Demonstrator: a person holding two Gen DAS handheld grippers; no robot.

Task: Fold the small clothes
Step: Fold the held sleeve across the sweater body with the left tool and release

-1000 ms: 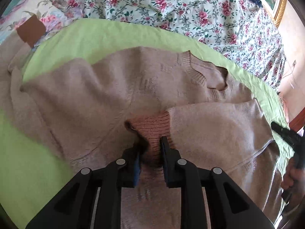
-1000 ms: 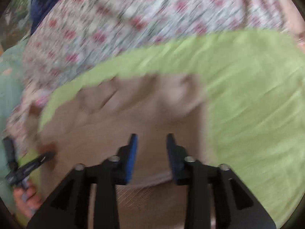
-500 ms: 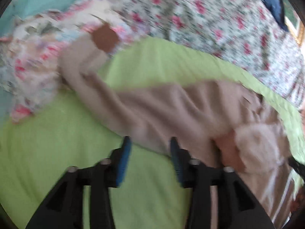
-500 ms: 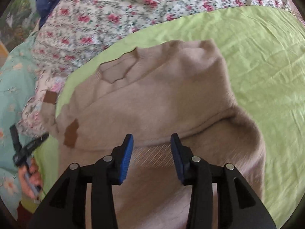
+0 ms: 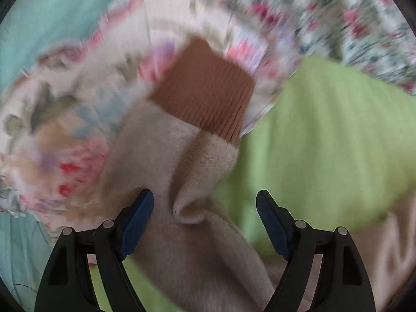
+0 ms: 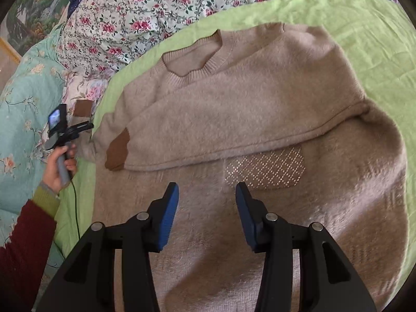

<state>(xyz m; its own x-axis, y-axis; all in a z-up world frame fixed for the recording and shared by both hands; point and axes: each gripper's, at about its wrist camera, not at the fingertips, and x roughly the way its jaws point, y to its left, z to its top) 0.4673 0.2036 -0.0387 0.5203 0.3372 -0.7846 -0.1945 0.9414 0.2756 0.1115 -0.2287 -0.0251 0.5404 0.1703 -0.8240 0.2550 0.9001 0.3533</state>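
A beige fuzzy sweater point(image 6: 234, 109) lies on a green sheet point(image 6: 364, 26), one sleeve folded across its chest, with a brown cuff point(image 6: 118, 150) at the left. My right gripper point(image 6: 207, 202) is open and empty above the sweater's lower body. In the left wrist view, my left gripper point(image 5: 205, 208) is open over the other sleeve point(image 5: 187, 182), whose brown ribbed cuff point(image 5: 205, 93) lies just ahead on floral bedding. That view is blurred. The left gripper also shows in the right wrist view point(image 6: 65, 130), at the sweater's left side.
Floral bedding point(image 6: 156, 7) lies beyond the green sheet, and a teal floral quilt point(image 6: 23, 98) lies to the left. A picture frame point(image 6: 15, 26) stands at the far left. A cable point(image 6: 75, 208) hangs from the left hand.
My left gripper let go of the folded sleeve's cuff, opened, and swung left to the other sleeve. My right gripper stayed open and steadied over the sweater.
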